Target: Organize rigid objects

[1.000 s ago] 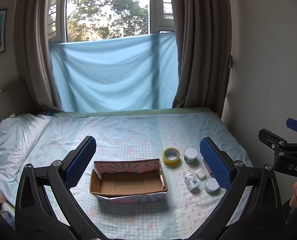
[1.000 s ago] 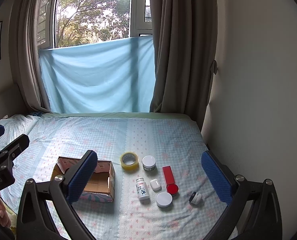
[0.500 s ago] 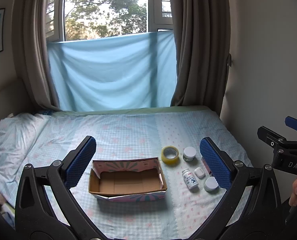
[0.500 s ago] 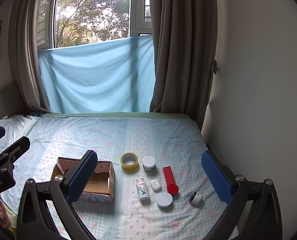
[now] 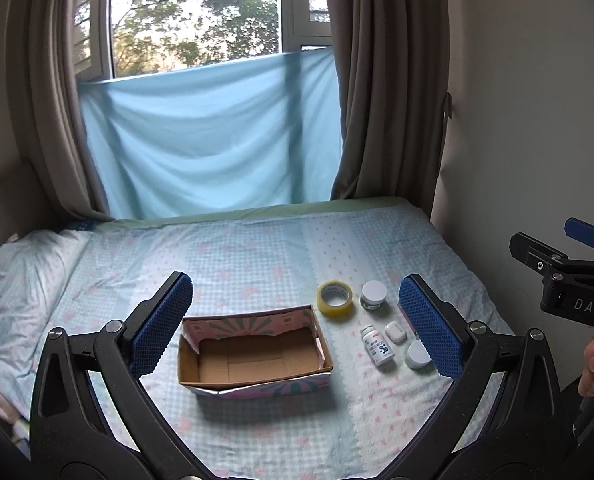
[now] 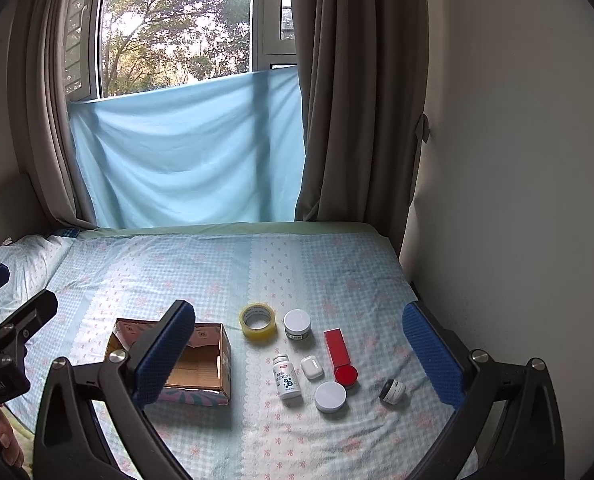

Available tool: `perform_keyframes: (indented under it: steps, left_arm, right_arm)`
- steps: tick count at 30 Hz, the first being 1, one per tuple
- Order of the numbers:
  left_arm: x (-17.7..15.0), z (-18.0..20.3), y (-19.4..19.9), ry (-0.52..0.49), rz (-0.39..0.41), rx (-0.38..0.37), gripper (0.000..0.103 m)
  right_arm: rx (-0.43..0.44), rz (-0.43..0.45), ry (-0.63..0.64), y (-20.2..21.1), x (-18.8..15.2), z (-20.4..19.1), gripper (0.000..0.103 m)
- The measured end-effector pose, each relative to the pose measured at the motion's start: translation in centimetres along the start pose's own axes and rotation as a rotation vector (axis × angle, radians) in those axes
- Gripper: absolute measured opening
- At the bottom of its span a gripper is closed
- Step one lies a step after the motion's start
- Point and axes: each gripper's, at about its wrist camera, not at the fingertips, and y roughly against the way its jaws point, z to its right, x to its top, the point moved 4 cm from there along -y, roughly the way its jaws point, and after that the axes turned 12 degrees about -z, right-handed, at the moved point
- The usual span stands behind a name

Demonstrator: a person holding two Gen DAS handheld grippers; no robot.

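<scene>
An open cardboard box (image 5: 253,354) (image 6: 201,368) sits empty on the bed. To its right lie a yellow tape roll (image 5: 335,299) (image 6: 258,321), a white-lidded jar (image 5: 373,295) (image 6: 297,324), a white pill bottle (image 5: 377,346) (image 6: 285,376), a white earbud case (image 5: 395,332) (image 6: 311,367), a round white tub (image 5: 417,354) (image 6: 330,397), a red box (image 6: 338,347), a red round lid (image 6: 346,375) and a small black-and-white jar (image 6: 393,391). My left gripper (image 5: 295,326) hangs open above the box. My right gripper (image 6: 299,354) is open above the small items.
The bed (image 6: 217,272) carries a pale blue checked sheet, with a pillow (image 5: 21,268) at the left. A wall (image 6: 517,200) runs close along the right edge. Curtains (image 5: 389,80) and a blue cloth (image 5: 213,140) stand at the far end.
The left wrist view has drifted slightly, so box and items sit a little higher and further away. The right view is almost unchanged. Both grippers stay open.
</scene>
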Motion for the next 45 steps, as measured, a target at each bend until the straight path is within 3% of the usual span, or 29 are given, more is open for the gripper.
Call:
perform_keyframes:
  steps: [9, 16, 23, 30, 36, 41, 45]
  left_arm:
    - [1.2, 2.8, -9.1, -0.122, -0.175, -0.11, 0.103]
    - [2.1, 6.5, -19.6, -0.178, -0.33, -0.125, 0.103]
    - [2.1, 9.3, -34.8, -0.282, -0.556, -0.119, 0.103]
    - [-1.3, 10.6, -50.3, -0.42, -0.806, -0.064, 0.103]
    - [-4.9, 11.4, -57.9, -0.526, -0.989, -0.048, 0.103]
    - [-6.2, 11.3, -61.6, -0.563, -1.03, -0.007, 0.103]
    - [-7.9, 11.7, -63.9, -0.603, -1.071, -0.006, 0.103]
  right_arm:
    - [0.02, -0.088, -0.121, -4.0, 0.1, 3.1, 0.103]
    - [-0.067, -0.187, -0.108, -9.7, 0.4, 7.6, 0.103]
    - [-0.065, -0.319, -0.097, -20.2, 0.0, 10.7, 0.103]
    - [-0.062, -0.525, -0.065, -32.9, -2.8, 12.0, 0.103]
    - [-0.035, -0.707, -0.042, -42.4, -6.5, 11.5, 0.103]
    - [-0.062, -0.8, 0.011, -47.4, -8.6, 10.8, 0.102]
    - [-0.041, -0.861, 0.048, -50.4, -10.1, 9.7, 0.091]
